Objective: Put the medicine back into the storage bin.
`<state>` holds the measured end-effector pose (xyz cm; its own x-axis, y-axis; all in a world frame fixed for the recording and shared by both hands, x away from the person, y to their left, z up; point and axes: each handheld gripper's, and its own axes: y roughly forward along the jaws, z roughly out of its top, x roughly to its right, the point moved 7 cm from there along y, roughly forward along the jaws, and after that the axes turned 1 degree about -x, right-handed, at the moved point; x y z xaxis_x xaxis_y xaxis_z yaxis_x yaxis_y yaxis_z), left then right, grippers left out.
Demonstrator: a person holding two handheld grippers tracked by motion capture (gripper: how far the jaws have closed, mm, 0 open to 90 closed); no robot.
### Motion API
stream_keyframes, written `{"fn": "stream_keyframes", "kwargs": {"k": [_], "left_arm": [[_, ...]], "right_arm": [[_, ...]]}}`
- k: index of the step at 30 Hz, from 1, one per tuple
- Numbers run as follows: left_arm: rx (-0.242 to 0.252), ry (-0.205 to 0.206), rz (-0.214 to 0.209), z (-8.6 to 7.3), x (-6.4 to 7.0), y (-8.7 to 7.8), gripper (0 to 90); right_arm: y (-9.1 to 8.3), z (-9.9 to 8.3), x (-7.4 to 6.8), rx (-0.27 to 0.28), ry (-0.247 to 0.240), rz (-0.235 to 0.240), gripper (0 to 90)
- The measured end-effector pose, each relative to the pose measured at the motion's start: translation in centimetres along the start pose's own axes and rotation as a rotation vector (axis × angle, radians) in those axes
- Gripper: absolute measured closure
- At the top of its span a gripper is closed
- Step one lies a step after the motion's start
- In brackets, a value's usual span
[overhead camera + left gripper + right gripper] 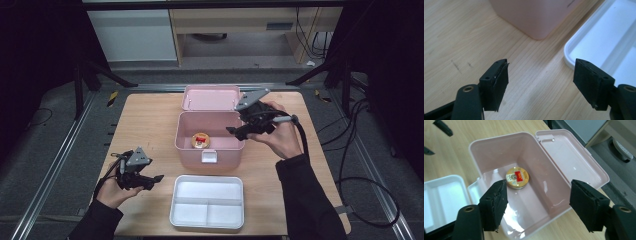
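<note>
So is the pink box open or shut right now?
Open: the pink box has its lid folded back flat, showing a round tin inside.

white tray (599,32) cut off at right edge, round tin's (517,177) label too small to read

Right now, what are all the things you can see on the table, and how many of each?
Box: one, pink, middle of the table, lid open and folded back.
Round tin: one, gold with a red label, on the box floor.
Tray: one, white, three compartments, near edge in front of the box.
Table: one, light wood.
Left gripper: one, black, open, beside the tray.
Right gripper: one, black, open, above the box.
</note>
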<state>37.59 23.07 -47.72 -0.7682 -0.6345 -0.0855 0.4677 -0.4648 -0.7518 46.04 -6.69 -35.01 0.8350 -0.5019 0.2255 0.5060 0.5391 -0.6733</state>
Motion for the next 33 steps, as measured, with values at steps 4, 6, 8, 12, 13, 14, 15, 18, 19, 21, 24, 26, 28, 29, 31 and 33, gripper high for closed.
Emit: {"fn": "stream_keyframes", "kwargs": {"k": [4,6,8,12,13,14,15,18,19,21,24,26,28,29,31,33], "left_arm": [[0.008,0.037,-0.045,0.9,1.3,-0.2,33.3],[0.003,0.061,-0.059,1.1,2.0,-0.2,33.8],[-0.003,0.078,-0.069,1.3,2.4,-0.1,34.8],[-0.011,0.106,-0.098,1.5,3.2,0.0,36.9],[-0.012,0.113,-0.106,1.5,3.3,0.1,37.2],[-0.011,0.116,-0.110,1.5,3.4,0.1,37.8],[-0.014,0.118,-0.112,1.5,3.5,0.2,38.0],[-0.029,0.134,-0.130,1.4,4.0,0.5,38.9],[-0.031,0.137,-0.137,1.4,4.1,0.7,39.5],[-0.048,0.153,-0.147,1.3,4.5,1.1,41.5],[-0.074,0.177,-0.166,1.1,5.2,1.6,43.5],[-0.082,0.189,-0.177,1.0,5.6,1.9,43.5],[-0.092,0.200,-0.182,0.9,5.9,2.1,44.0],[-0.094,0.201,-0.186,0.8,6.0,2.2,44.5],[-0.102,0.209,-0.192,0.7,6.2,2.5,45.7],[-0.118,0.221,-0.201,0.4,6.5,2.9,46.1]], "right_arm": [[-1.3,-1.8,-0.8,-0.007,-0.009,-0.003,31.6],[-1.7,-3.0,-1.5,-0.015,-0.014,0.007,32.2],[-1.8,-4.0,-2.2,-0.024,-0.011,0.021,32.5],[-1.5,-6.3,-3.8,-0.050,-0.012,0.057,34.0],[-1.5,-6.7,-4.1,-0.049,-0.011,0.061,34.3],[-1.3,-7.2,-4.5,-0.050,-0.006,0.071,34.8],[-1.2,-7.5,-4.8,-0.053,-0.002,0.081,34.8],[-0.4,-9.1,-6.2,-0.085,-0.002,0.111,35.9],[-0.2,-9.5,-6.6,-0.094,0.000,0.120,36.2],[0.2,-10.2,-7.3,-0.109,-0.008,0.129,38.1],[0.8,-11.1,-8.3,-0.119,-0.006,0.154,39.3],[1.2,-11.8,-8.9,-0.140,-0.010,0.166,39.4],[1.6,-12.4,-9.4,-0.159,-0.012,0.173,40.1],[1.8,-12.7,-9.5,-0.171,-0.013,0.179,40.1],[2.1,-13.1,-9.9,-0.182,-0.012,0.188,40.4],[2.5,-13.6,-10.3,-0.189,-0.009,0.206,40.6]]}}
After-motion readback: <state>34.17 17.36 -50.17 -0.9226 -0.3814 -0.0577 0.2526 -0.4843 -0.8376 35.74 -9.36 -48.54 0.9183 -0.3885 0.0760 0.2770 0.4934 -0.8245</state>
